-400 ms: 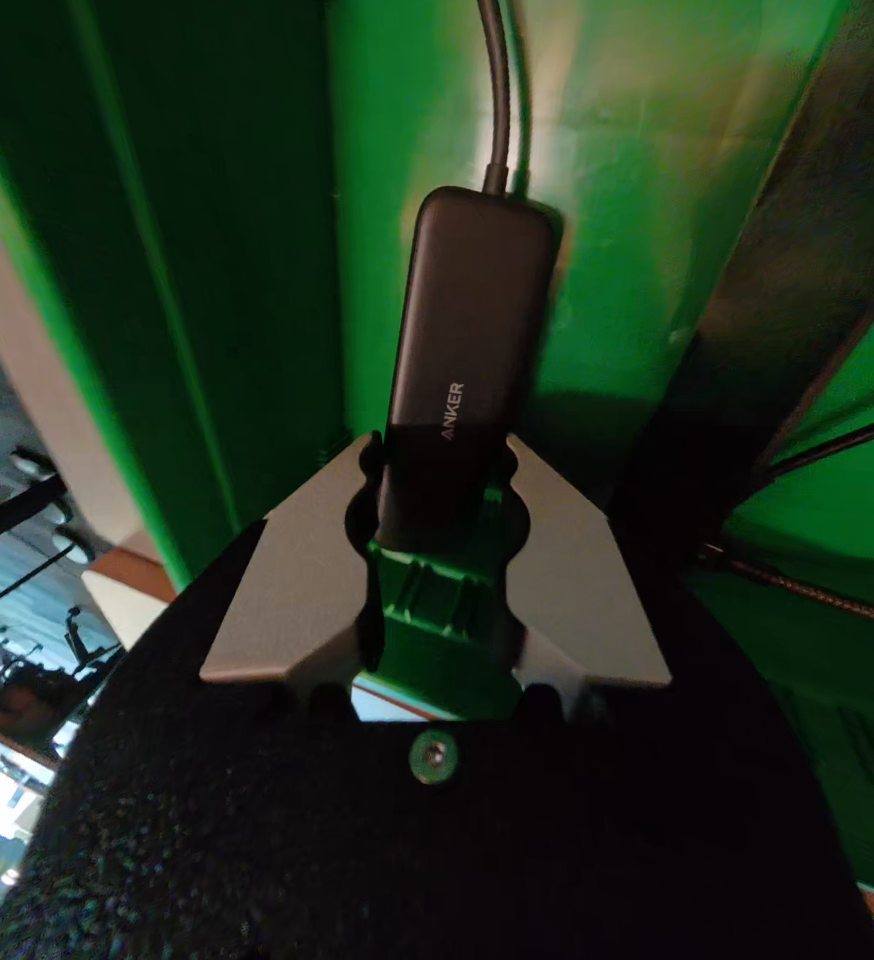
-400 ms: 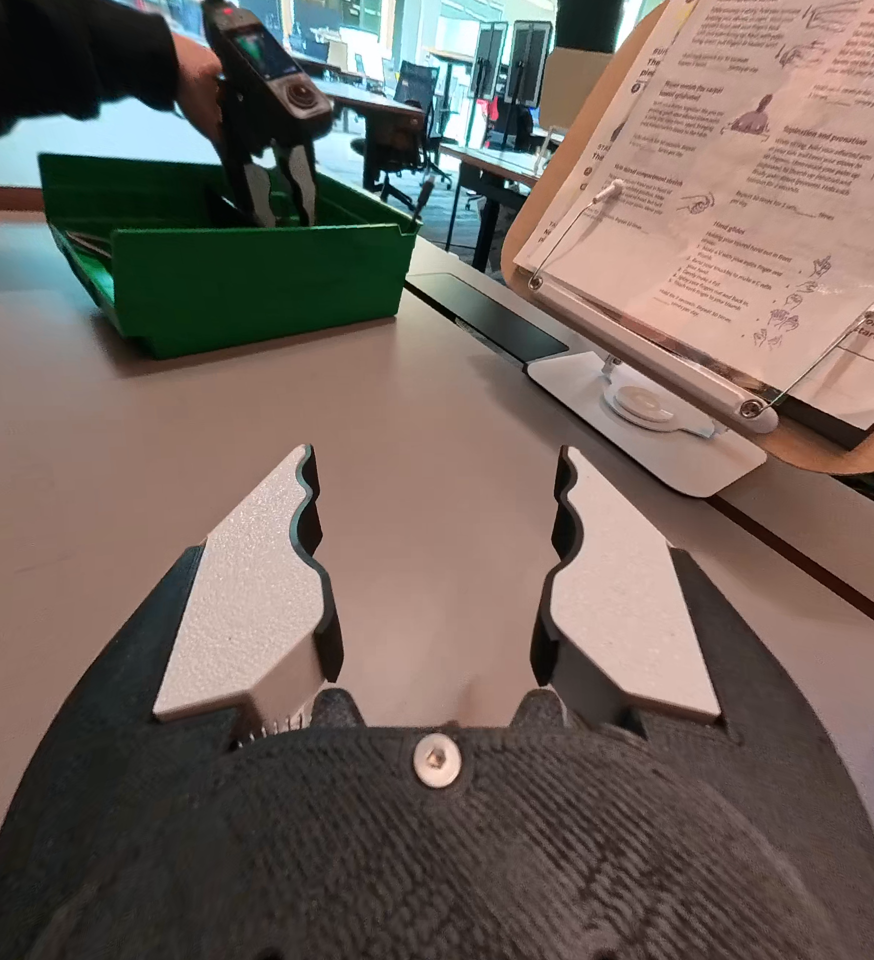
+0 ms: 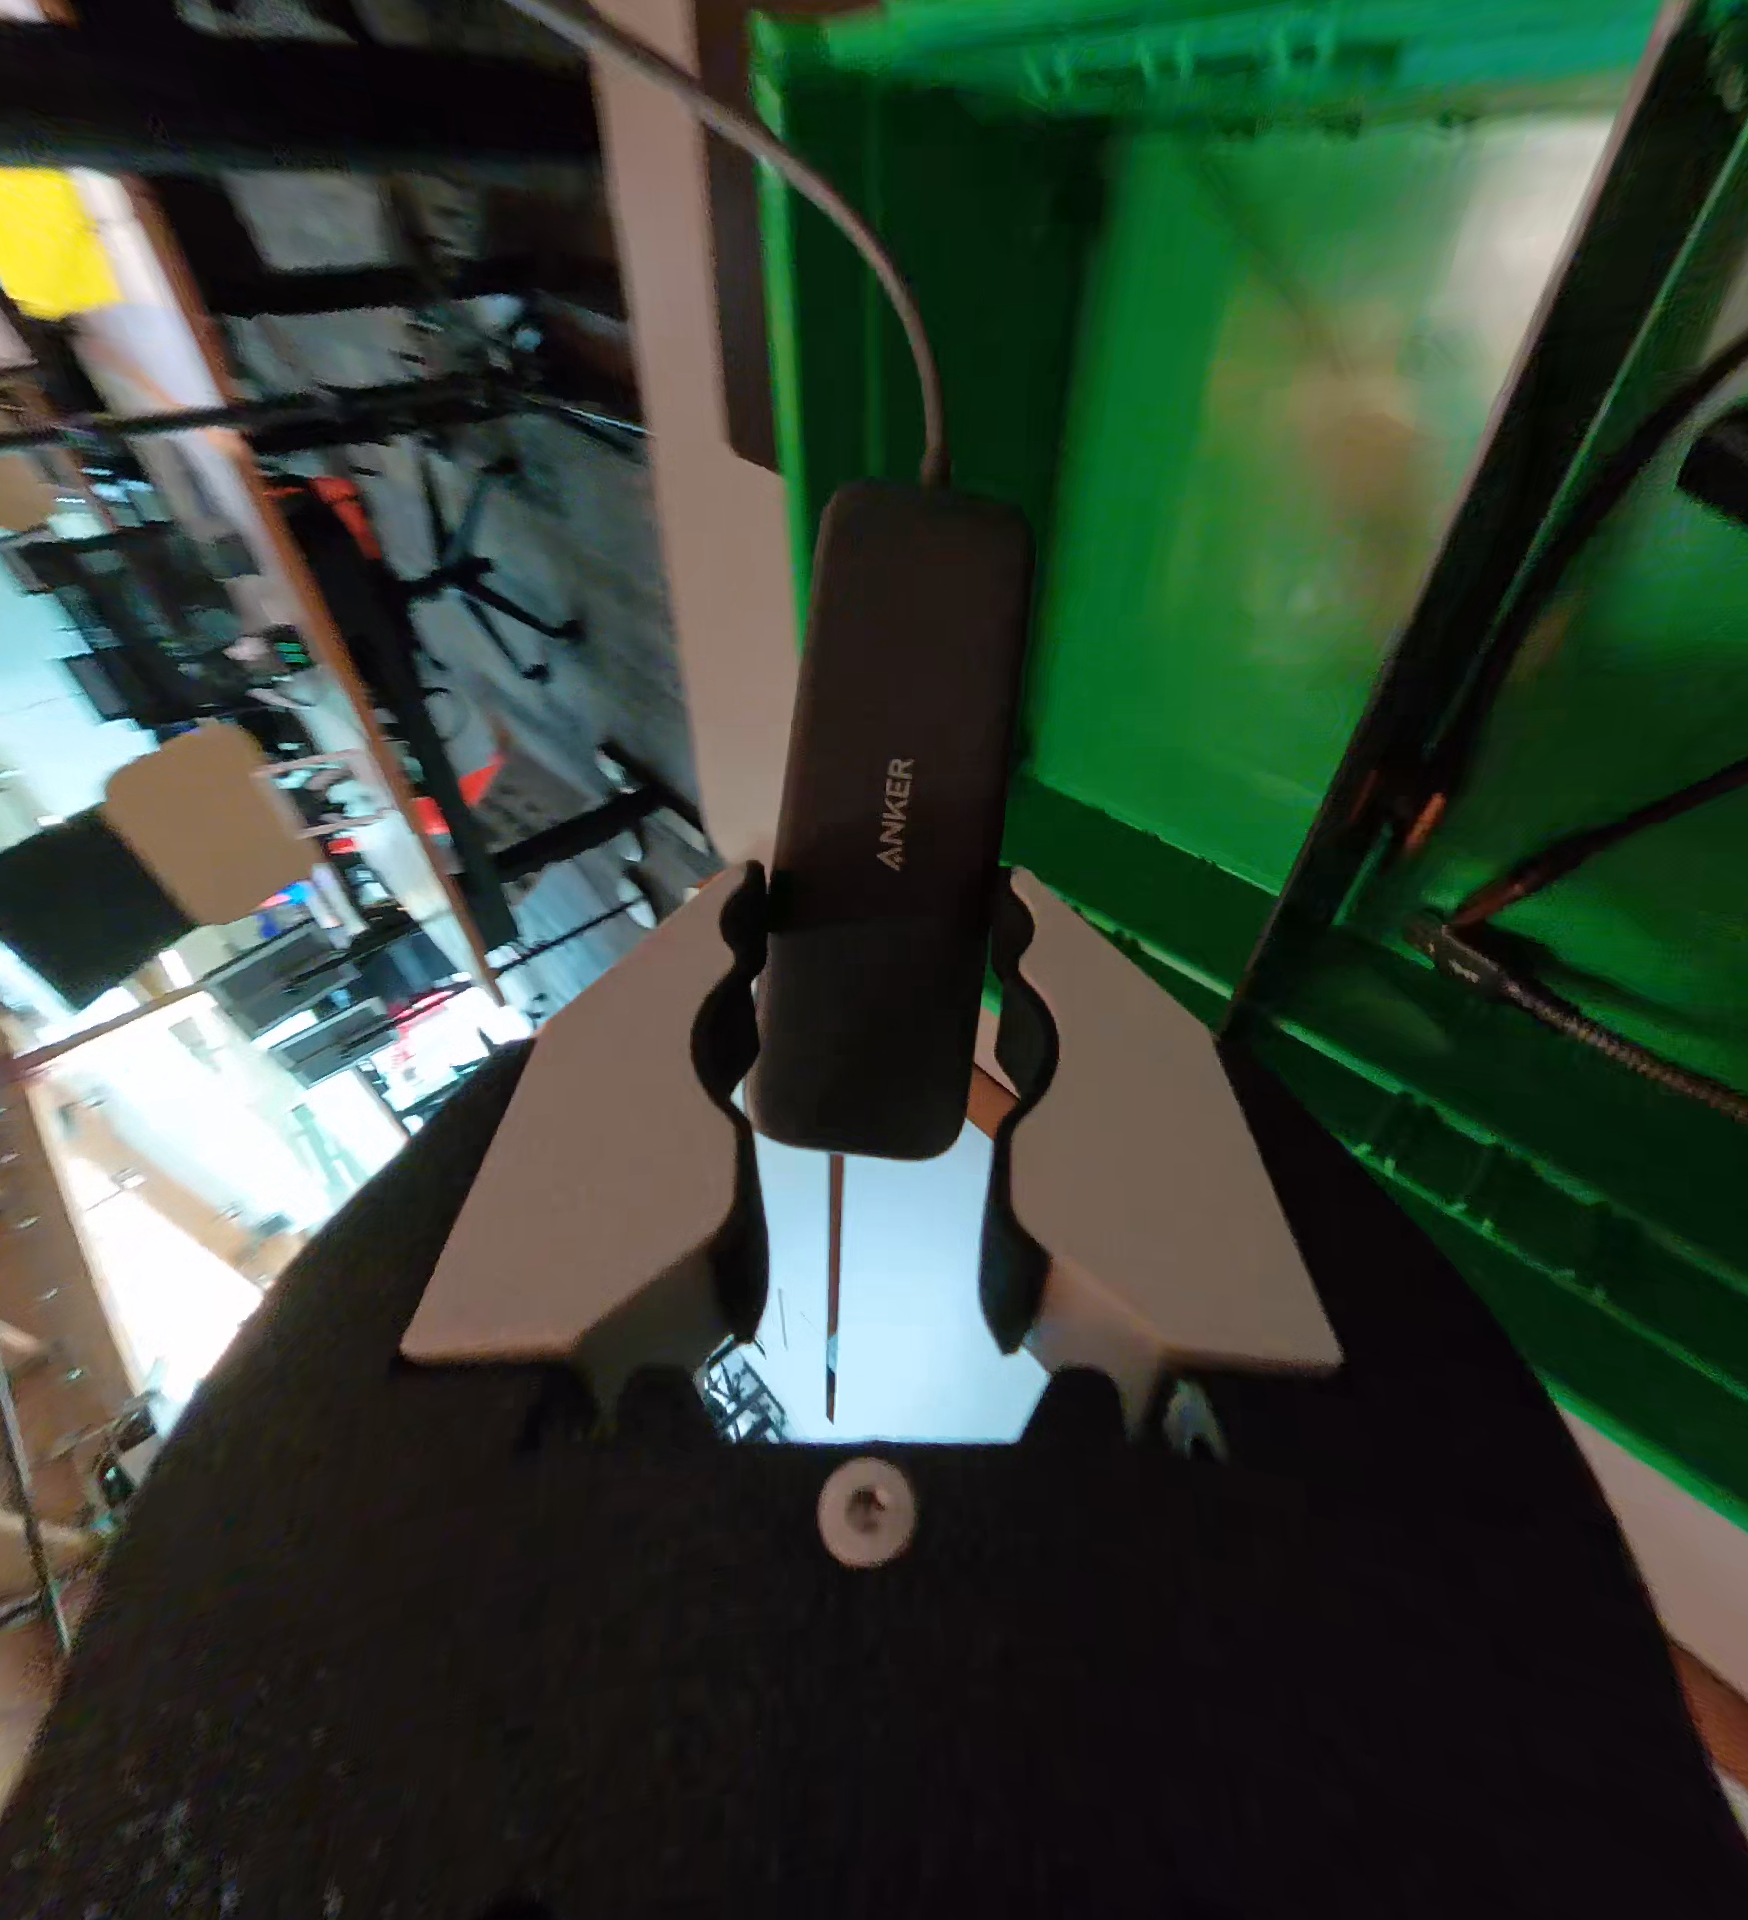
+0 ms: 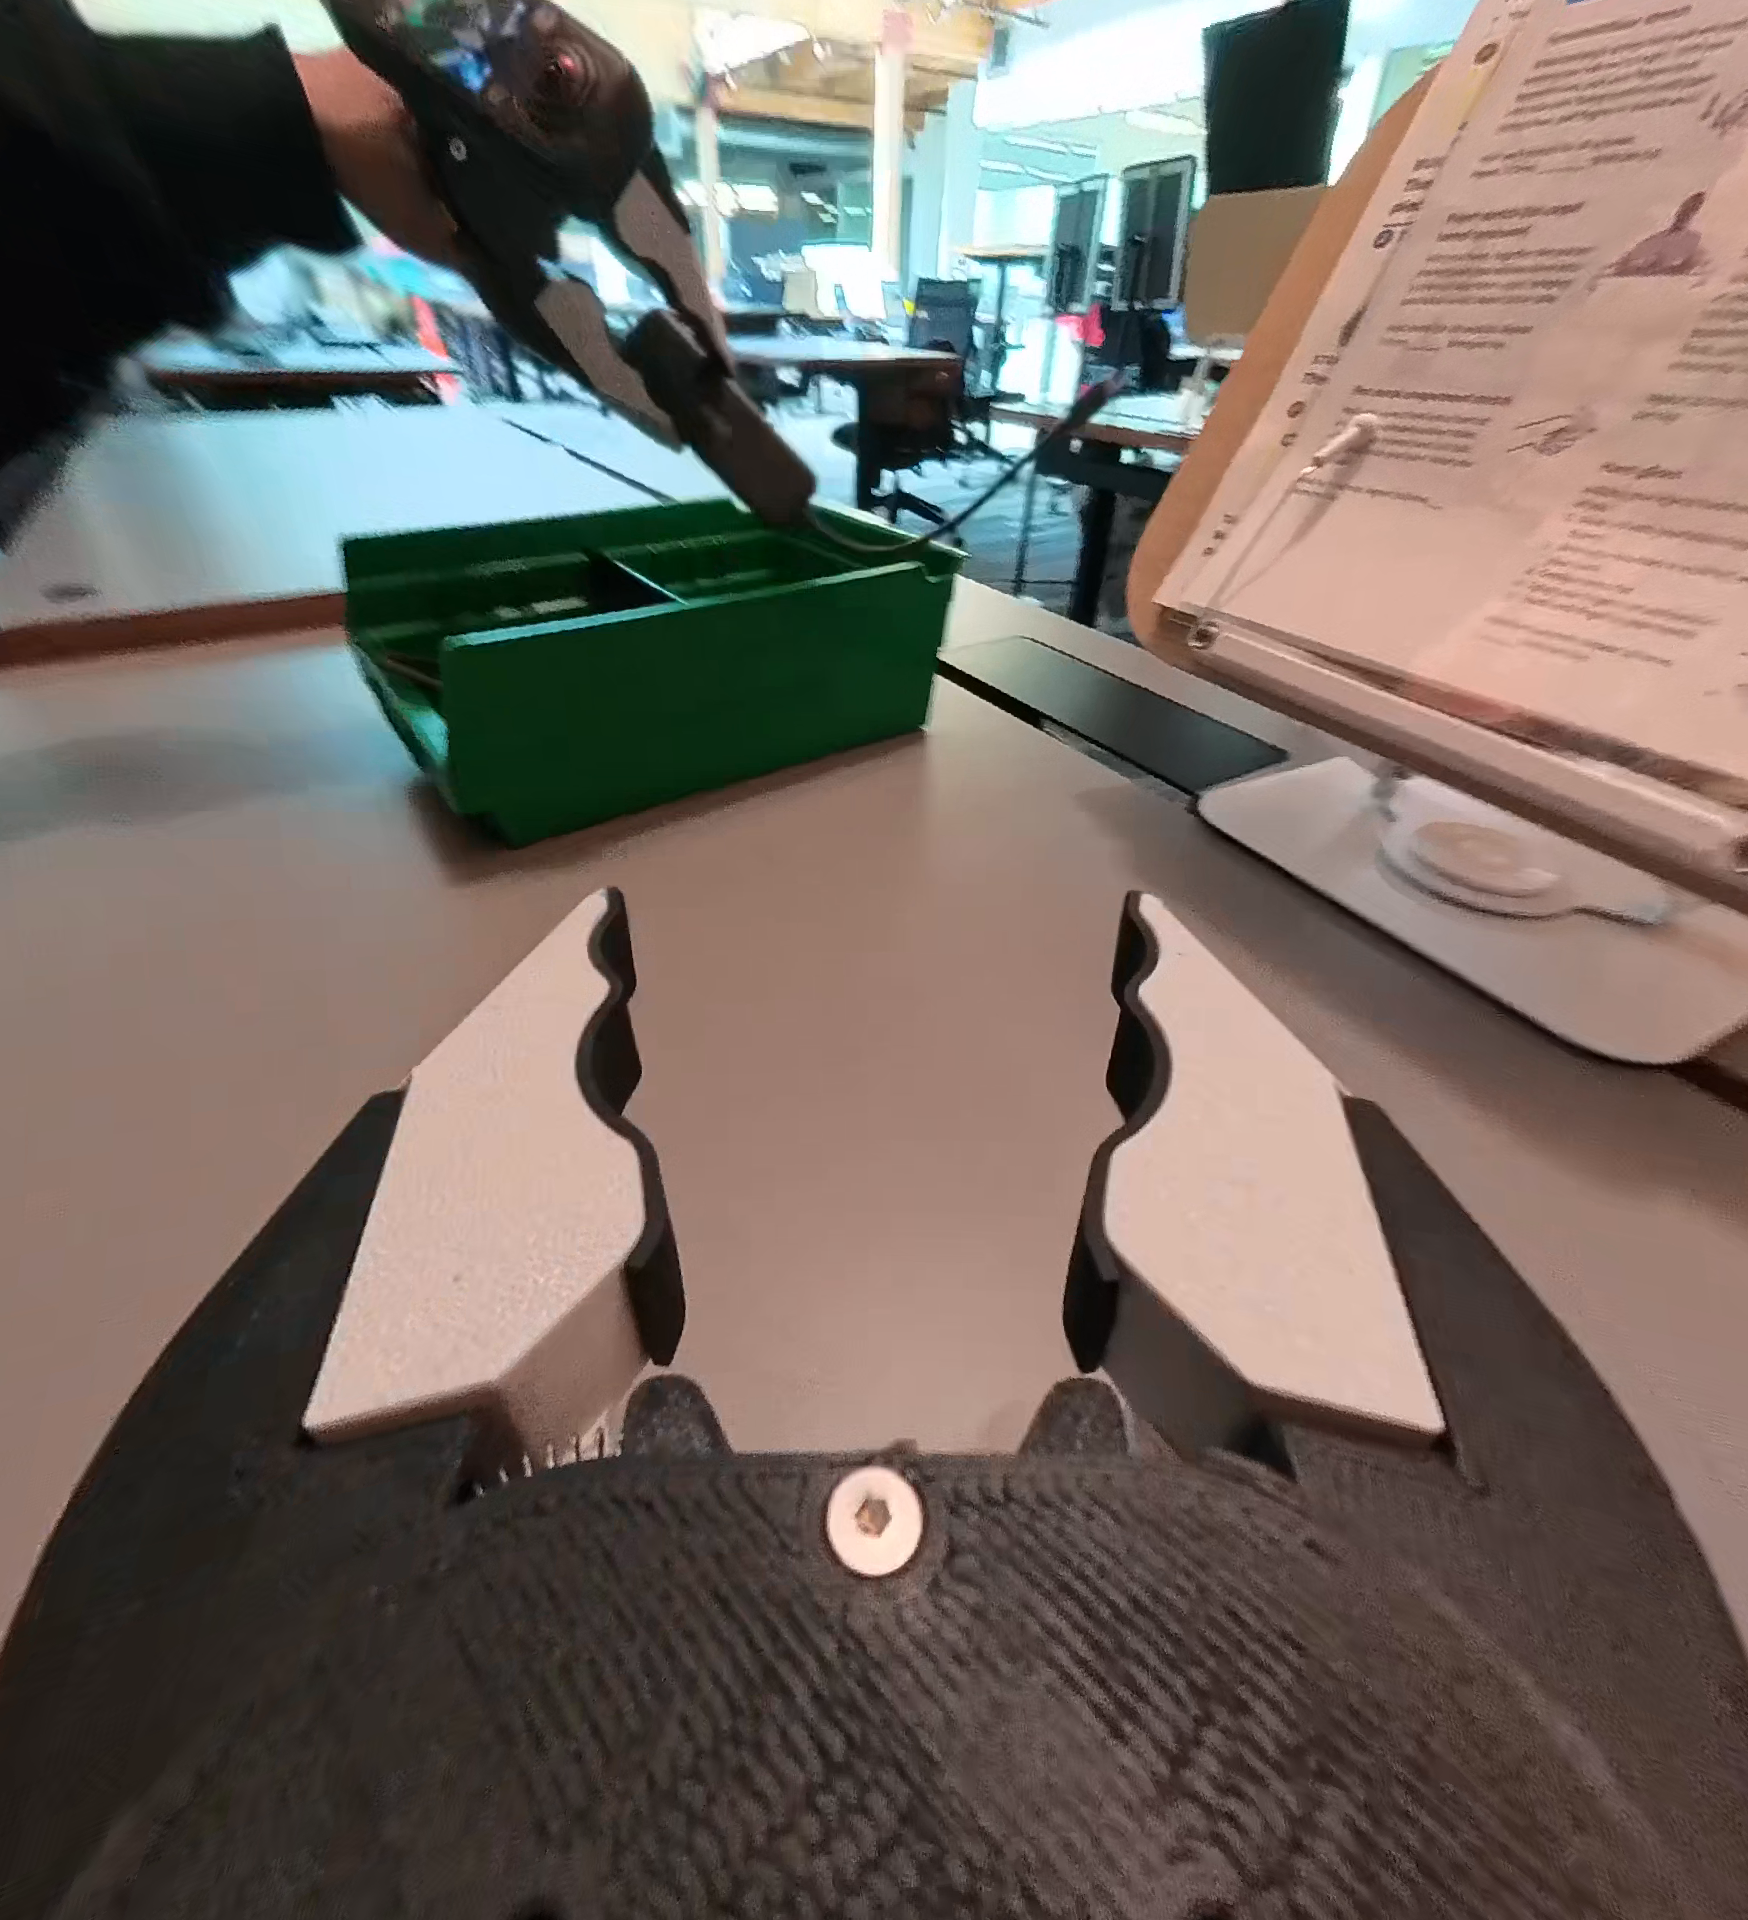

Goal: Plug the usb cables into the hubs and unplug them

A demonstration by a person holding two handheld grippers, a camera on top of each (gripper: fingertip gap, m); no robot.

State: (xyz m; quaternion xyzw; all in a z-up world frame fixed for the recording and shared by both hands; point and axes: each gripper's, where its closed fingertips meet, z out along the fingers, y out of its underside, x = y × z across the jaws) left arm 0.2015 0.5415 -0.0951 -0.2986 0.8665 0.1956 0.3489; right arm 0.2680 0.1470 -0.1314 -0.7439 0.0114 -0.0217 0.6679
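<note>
Dangling cable point(image 4: 937, 520) beneath tool-held hub point(image 4: 719, 416)

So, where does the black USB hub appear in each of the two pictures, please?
Left wrist view: the black USB hub stands in the centre, clamped between the fingers of the left hand-held gripper, its cable running up.
Right wrist view: the hub is at upper left of centre, held tilted above the bin by that same gripper.
Shared landmark: the green bin.
</note>
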